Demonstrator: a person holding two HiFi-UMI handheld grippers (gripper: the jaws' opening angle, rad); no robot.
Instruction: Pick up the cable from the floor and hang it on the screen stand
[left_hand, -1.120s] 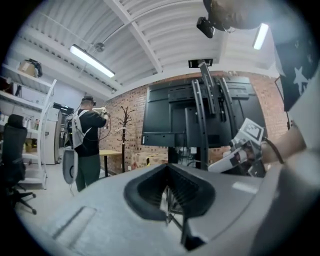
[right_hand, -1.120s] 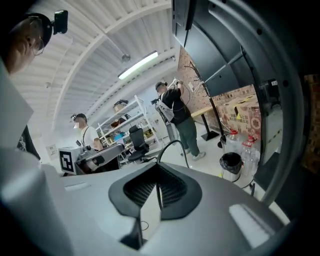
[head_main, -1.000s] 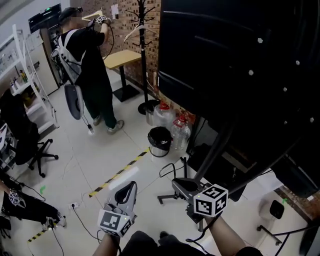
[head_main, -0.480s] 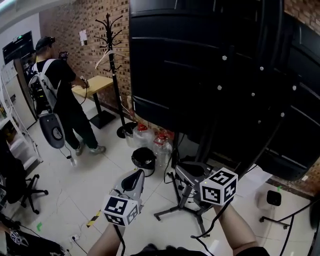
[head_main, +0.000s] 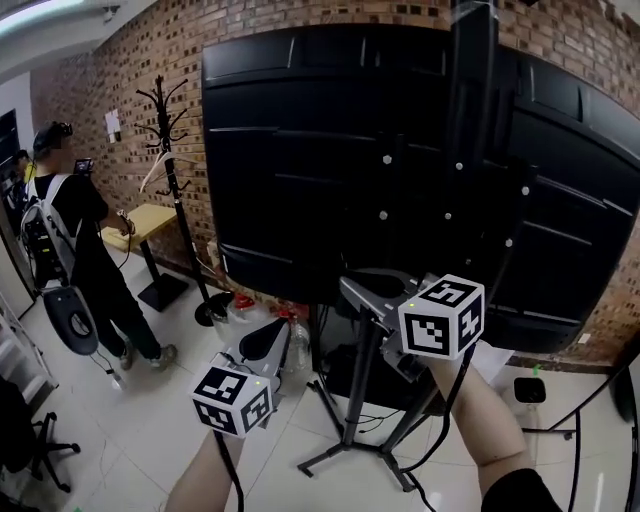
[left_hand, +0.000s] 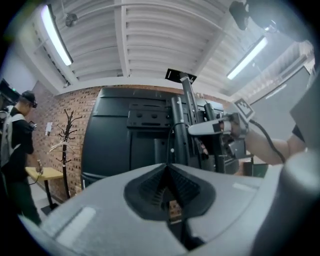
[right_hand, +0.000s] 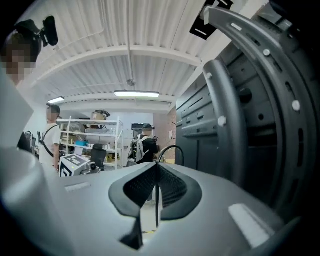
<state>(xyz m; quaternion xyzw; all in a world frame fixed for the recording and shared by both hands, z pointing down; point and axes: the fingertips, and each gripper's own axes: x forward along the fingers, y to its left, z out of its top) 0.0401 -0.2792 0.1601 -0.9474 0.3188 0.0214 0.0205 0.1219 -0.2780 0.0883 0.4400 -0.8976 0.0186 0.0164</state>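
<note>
evidently both the left gripper and right gripper clench the cable, which rises upright from the left jaws.

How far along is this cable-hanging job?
Done: the cable is picked up, pinched in both the left hand-held gripper and the right hand-held gripper. In hand: both are held up before the screen stand. Left: draping the cable on the stand; it is not yet hung there.
</note>
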